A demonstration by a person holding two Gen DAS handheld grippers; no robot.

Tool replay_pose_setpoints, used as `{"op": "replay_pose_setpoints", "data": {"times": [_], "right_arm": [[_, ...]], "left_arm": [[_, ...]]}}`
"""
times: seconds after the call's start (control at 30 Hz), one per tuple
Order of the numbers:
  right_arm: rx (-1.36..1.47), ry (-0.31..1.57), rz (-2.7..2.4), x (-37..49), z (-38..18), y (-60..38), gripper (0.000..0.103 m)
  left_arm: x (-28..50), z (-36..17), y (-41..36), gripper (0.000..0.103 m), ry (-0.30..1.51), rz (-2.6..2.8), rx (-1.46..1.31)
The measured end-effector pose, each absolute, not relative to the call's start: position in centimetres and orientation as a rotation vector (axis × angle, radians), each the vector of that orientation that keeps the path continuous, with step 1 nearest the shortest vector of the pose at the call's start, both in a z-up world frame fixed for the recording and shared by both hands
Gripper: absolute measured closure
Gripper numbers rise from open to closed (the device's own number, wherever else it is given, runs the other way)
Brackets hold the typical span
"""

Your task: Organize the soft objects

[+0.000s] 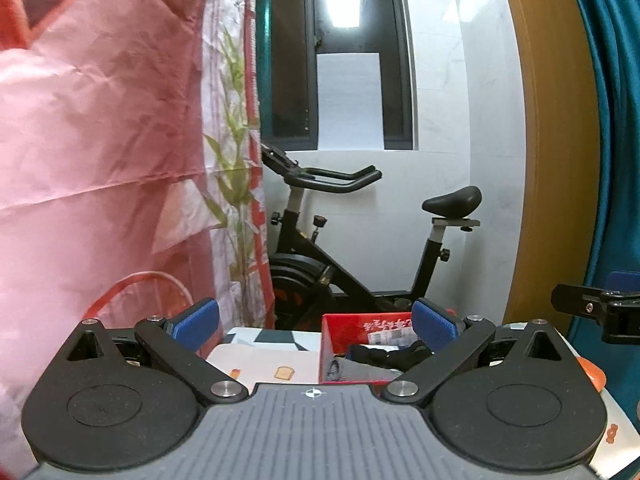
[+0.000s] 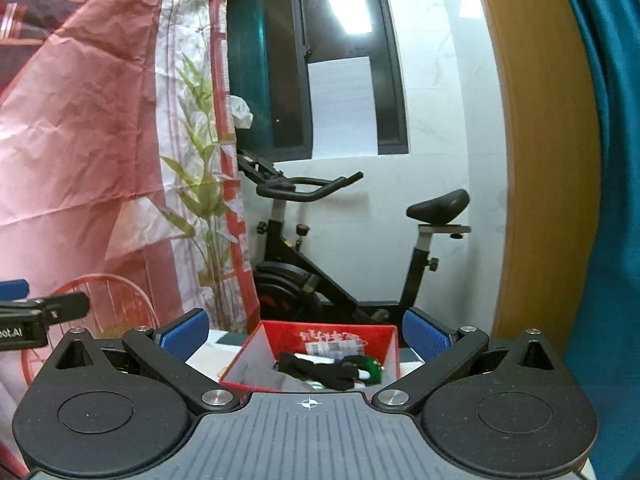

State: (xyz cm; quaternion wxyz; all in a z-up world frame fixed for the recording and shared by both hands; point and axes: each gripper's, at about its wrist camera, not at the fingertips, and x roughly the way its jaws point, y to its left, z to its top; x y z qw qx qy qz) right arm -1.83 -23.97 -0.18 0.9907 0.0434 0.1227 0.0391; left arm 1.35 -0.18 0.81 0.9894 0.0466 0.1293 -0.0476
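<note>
Both my left claw (image 1: 316,326) and right claw (image 2: 306,332) hang spread apart and empty over the surface's far edge, where the red cardboard box (image 2: 280,334) already holds black and grey soft fabric items (image 2: 320,370), so mostly done, I'd guess.

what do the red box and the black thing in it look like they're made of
Red box: likely thin cardboard, matte, with flat folded walls, a pale inside and a printed label. Black thing: looks like soft knit fabric, limp and crumpled, maybe a glove or sock.
</note>
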Motion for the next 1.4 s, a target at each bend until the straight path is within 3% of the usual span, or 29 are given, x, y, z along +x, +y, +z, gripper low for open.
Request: {"op": "replay_pose_setpoints", "data": {"times": [1.4], "right_arm": [[0.100,0.248,0.065,-4.1,0.1,-23.7,0.000]], "left_arm": [[-1.8,1.0,1.7,0.000,0.250,0.003,0.067]]}}
